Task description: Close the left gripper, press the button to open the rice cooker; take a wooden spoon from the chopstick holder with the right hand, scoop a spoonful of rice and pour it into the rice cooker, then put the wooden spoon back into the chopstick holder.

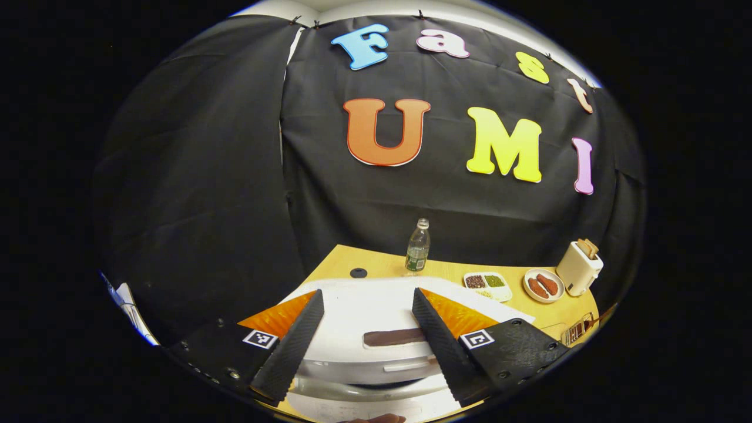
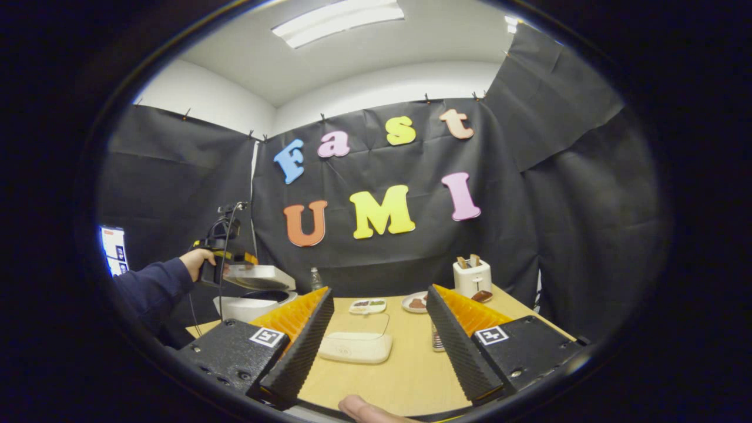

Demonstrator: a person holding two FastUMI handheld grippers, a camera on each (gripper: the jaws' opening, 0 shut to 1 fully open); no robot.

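Left tongs: parted, empty, over the white rice cooker with raised lid. Right tongs: parted, empty, above the wooden tabletop. Ahead: flat white tray, divided dish, plate, white toaster, clear bottle.

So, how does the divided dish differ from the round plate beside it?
The divided dish is rectangular; the round plate is circular. The dish has two compartments, one with dark grains, one with green; the plate has one surface with two reddish-brown pieces. Both are white, on the table.
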